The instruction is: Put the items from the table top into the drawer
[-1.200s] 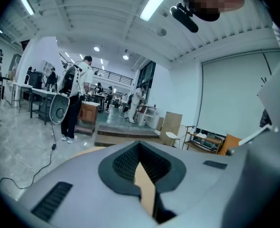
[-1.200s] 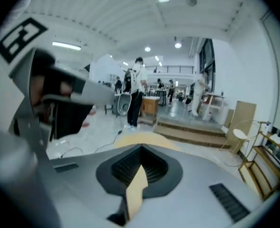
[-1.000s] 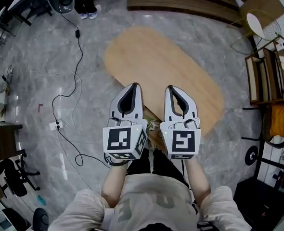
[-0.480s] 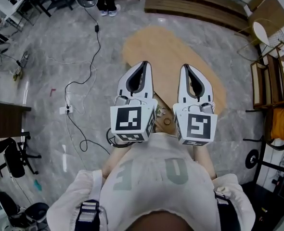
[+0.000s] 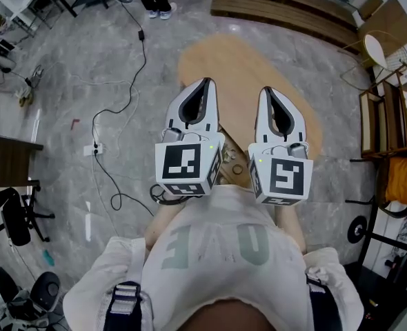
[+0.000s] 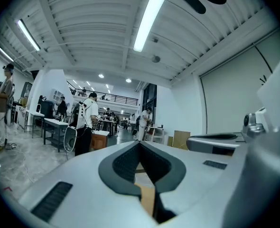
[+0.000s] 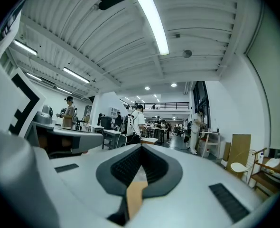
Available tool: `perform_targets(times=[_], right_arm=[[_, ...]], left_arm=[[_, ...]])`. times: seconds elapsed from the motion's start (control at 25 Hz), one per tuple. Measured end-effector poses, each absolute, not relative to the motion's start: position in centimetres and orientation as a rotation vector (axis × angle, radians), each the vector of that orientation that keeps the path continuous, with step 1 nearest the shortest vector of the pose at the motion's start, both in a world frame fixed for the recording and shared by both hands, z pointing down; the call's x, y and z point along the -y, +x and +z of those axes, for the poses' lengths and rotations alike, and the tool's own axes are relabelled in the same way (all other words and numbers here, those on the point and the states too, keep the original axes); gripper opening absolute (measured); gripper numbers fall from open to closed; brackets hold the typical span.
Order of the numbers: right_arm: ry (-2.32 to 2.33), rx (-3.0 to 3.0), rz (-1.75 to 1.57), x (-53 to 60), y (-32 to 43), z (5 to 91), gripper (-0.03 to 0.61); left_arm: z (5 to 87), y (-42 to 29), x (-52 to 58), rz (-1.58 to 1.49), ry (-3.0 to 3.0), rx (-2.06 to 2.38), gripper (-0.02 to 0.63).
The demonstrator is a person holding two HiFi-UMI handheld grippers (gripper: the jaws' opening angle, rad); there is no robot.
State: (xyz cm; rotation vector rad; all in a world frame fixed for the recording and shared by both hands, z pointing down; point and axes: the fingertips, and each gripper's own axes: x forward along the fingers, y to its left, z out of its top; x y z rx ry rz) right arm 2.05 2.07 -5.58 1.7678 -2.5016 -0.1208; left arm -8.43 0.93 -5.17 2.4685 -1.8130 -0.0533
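Observation:
In the head view I hold both grippers side by side at chest height, pointing level out over an oval wooden table [image 5: 238, 67]. The left gripper [image 5: 205, 81] has its jaws met at the tips with nothing between them; it looks the same in its own view [image 6: 140, 142]. The right gripper [image 5: 267, 89] is likewise shut and empty, as its own view [image 7: 141, 146] shows. A few small items [image 5: 236, 169], one ring-shaped, lie on the table's near end, seen in the gap between the grippers. No drawer is in view.
A black cable [image 5: 131, 67] and a power strip [image 5: 93, 148] lie on the marble floor at left. Wooden benches [image 5: 279, 5] stand at the far side and shelving [image 5: 386, 109] at the right. Both gripper views show people and desks far off in a hall.
Both grippers have risen together towards the head camera and now look larger. Their jaws stayed shut and empty.

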Motion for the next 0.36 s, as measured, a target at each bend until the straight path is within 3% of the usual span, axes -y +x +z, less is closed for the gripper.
perform_targets(times=[0.36], right_arm=[[1.736, 2.537, -0.107, -3.2, 2.3, -5.5, 0.005]], left_arm=[[-5.5, -7.9, -2.4, -0.043, 2.461, 1.853, 0.008]])
